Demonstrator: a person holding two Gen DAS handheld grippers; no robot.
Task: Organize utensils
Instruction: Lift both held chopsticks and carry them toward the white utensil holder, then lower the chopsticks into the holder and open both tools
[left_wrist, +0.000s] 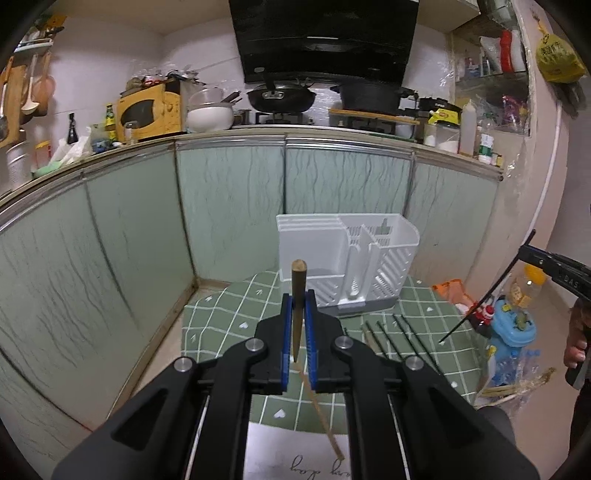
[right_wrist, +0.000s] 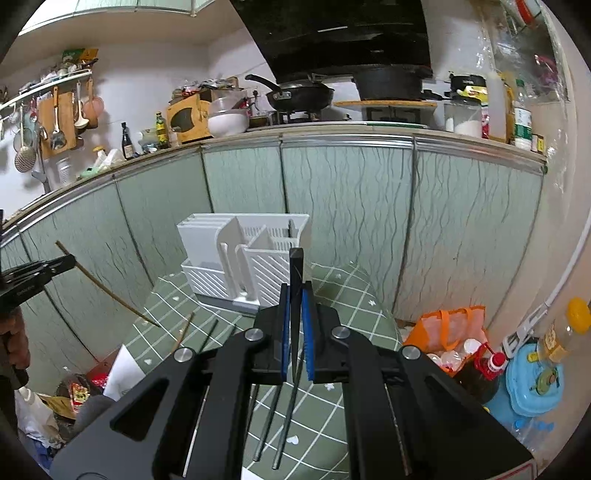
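Step in hand: we carry one chopstick in each gripper toward the white utensil holder (left_wrist: 347, 258), which stands on the green checked cloth (left_wrist: 229, 314) at frame centre.
Left gripper (left_wrist: 298, 325): clamped on a brown wooden chopstick (left_wrist: 297, 291), thick end up.
Right gripper (right_wrist: 294, 317): clamped on a black chopstick (right_wrist: 295, 280), also upright.
Still loose: black chopsticks (left_wrist: 399, 336) lie on the cloth, lower right of the left view; their count is hard to tell.
Next move: we judge each stick must be tipped over a slotted compartment and lowered in before release.
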